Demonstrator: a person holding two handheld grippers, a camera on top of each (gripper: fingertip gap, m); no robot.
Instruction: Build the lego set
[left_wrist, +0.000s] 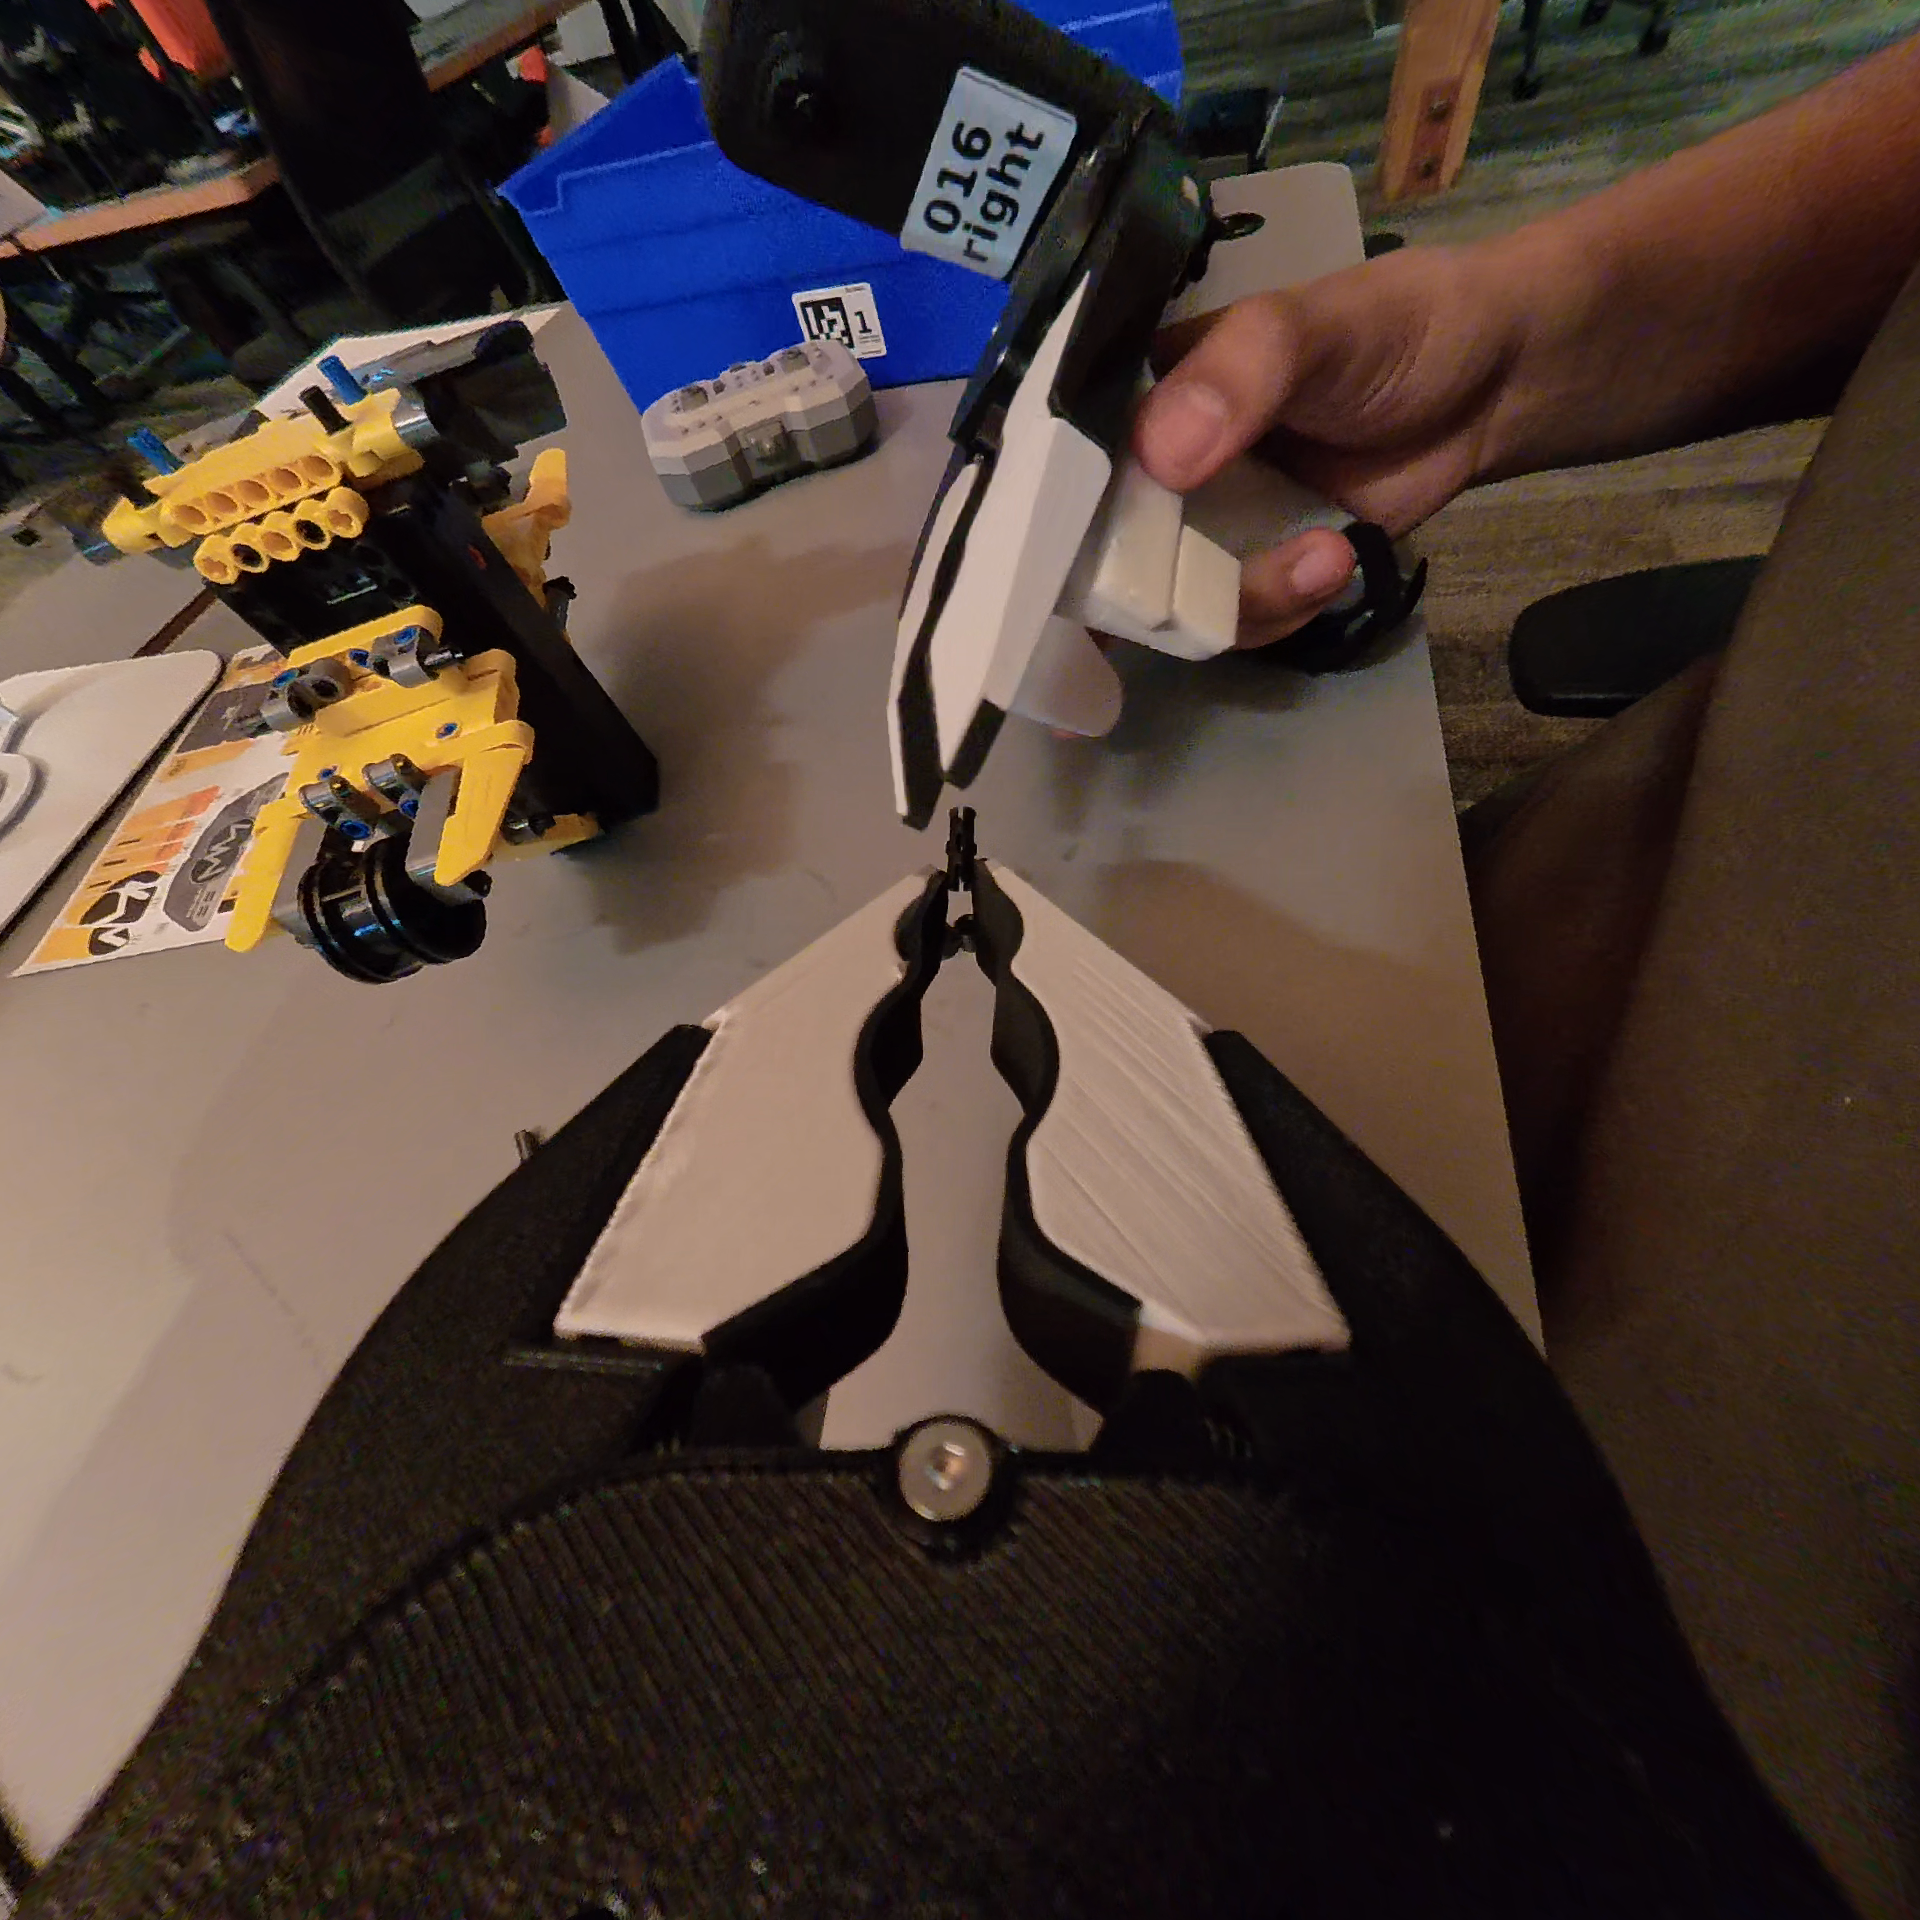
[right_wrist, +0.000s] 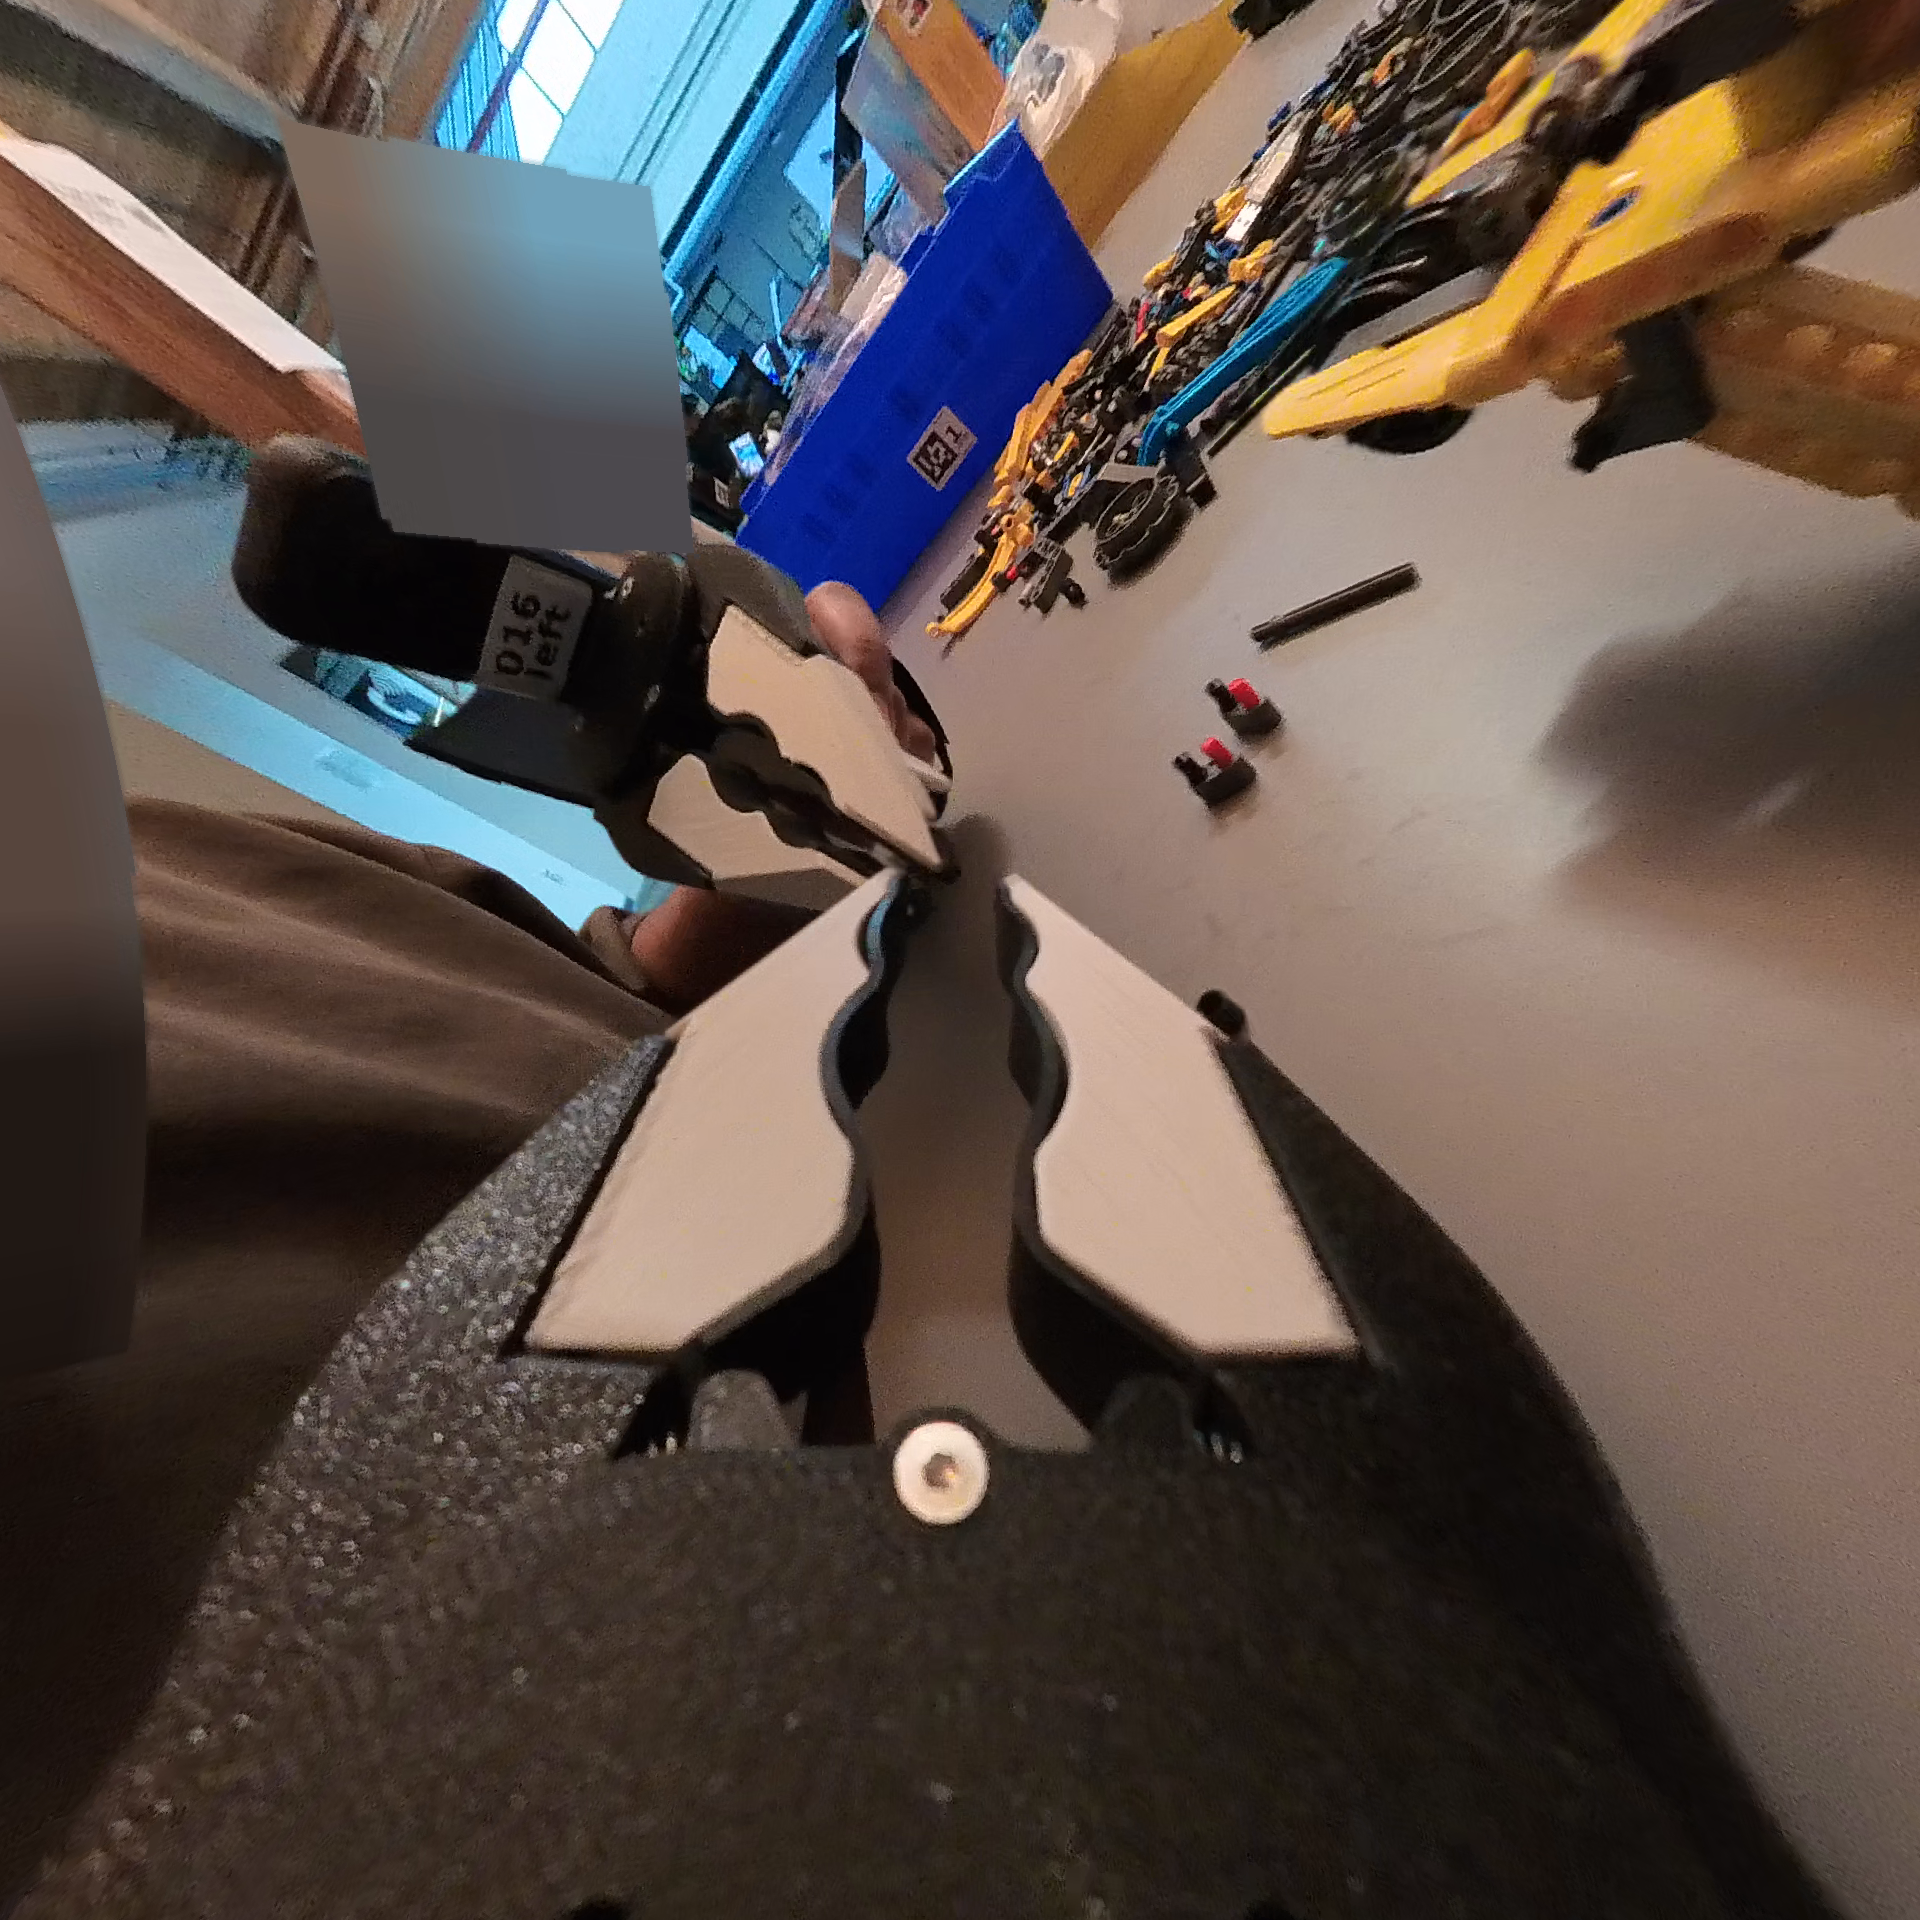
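My left gripper (left_wrist: 958, 902) is shut on a small black pin (left_wrist: 963, 844) that sticks out past its tips, above the grey table (left_wrist: 1195, 935). My right gripper (left_wrist: 935, 805), held by a hand (left_wrist: 1299, 416), comes down from above with its tips right beside the pin's free end. In the right wrist view my right gripper (right_wrist: 951, 883) is open and empty. The left gripper (right_wrist: 928, 854) comes in from the left there, its tips against my left fingertip (right_wrist: 894, 891). The pin is too small to make out in that view.
A yellow and black brick model (left_wrist: 395, 644) stands at the left on a sticker sheet (left_wrist: 156, 852). A grey battery box (left_wrist: 758, 426) and a blue bin (left_wrist: 727, 249) lie behind. A black axle (right_wrist: 1335, 605), two black and red pieces (right_wrist: 1226, 738) and a pile of parts (right_wrist: 1195, 343) lie on the table. Both grippers' tips are close together, under 4 cm apart. The black axle (right_wrist: 1335, 605) is about equally far from each gripper, around 12 cm.
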